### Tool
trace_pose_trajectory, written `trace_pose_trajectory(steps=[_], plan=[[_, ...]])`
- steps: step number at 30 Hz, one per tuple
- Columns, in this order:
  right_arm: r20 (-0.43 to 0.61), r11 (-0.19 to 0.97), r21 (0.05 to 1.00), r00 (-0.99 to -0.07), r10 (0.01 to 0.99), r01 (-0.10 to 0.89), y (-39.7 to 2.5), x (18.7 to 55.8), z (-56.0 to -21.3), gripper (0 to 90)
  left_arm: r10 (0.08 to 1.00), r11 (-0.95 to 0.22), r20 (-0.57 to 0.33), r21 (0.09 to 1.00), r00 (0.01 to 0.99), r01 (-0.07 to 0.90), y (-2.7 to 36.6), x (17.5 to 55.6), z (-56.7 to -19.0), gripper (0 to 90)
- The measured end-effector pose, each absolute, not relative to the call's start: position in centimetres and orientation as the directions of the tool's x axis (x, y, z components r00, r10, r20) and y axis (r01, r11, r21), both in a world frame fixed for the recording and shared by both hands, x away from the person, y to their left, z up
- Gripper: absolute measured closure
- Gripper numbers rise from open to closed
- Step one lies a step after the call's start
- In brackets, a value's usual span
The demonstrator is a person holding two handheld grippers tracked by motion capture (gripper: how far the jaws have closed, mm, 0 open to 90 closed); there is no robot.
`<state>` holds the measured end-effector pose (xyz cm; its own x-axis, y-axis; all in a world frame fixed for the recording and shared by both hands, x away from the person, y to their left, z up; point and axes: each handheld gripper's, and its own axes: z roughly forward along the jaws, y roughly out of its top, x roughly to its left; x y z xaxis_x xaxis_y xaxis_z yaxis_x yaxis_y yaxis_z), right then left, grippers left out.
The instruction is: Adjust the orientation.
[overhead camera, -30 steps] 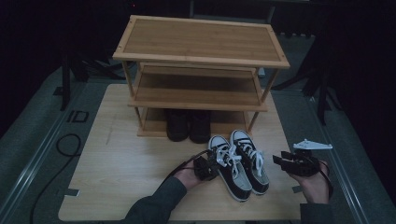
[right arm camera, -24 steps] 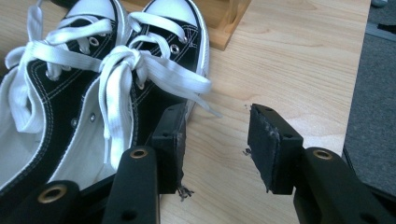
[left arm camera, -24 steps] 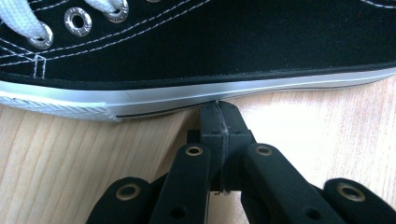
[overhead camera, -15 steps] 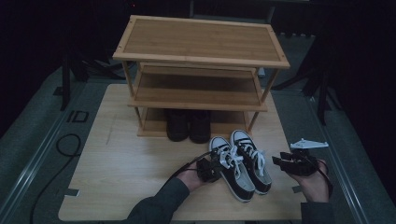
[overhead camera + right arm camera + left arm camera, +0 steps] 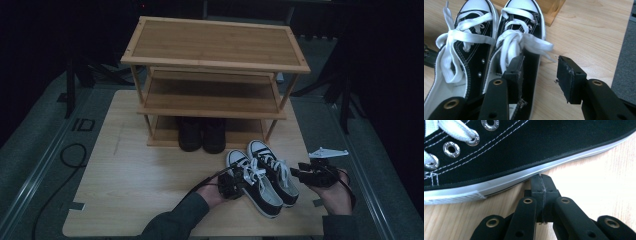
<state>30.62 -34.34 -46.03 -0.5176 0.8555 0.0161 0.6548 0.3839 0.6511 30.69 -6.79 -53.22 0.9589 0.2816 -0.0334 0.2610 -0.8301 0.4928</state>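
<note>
A pair of black canvas sneakers with white laces and toe caps stands on the wooden table in front of a shoe rack. My left gripper is shut and empty. Its tips touch the white sole edge of the left sneaker from the outer side. My right gripper is open beside the right sneaker. In the right gripper view, one pad hangs over that sneaker's opening, and the other pad is outside it over the table. The left sneaker lies alongside.
A three-tier bamboo shoe rack stands at the back of the table. A pair of black boots sits under its lowest shelf. One rack foot is just beyond the sneakers' toes. A cable loops on the grey floor, left.
My left gripper has slid right until its shut tips meet the left sneaker's sole. The right gripper has barely moved.
</note>
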Motion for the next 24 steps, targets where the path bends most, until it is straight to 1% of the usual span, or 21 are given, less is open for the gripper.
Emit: trace_pose_trajectory(steps=[6, 13, 21, 24], plan=[[0.016, 0.401, 0.64, -0.533, 0.846, 0.656, -34.1, 30.6, -46.1, 57.6, 0.284, -0.827, -0.05, 0.493, 0.958, 0.271, -6.7, 30.8, -53.2, 90.0], [0.034, 0.386, 0.638, -0.525, 0.85, 0.667, -34.6, 30.4, -45.8, 56.4, 0.287, -0.824, -0.05, 0.497, 0.957, 0.273, -6.5, 30.9, -53.1, 90.0], [0.024, 0.403, 0.629, -0.535, 0.844, 0.665, -34.2, 30.1, -45.1, 57.5, 0.328, -0.806, -0.043, 0.509, 0.944, 0.303, -5.1, 31.4, -52.6, 88.3], [0.022, 0.42, 0.629, -0.556, 0.831, 0.654, -33.7, 30.1, -44.9, 57.5, 0.344, -0.797, -0.04, 0.515, 0.938, 0.314, -4.3, 31.5, -52.3, 87.7]])
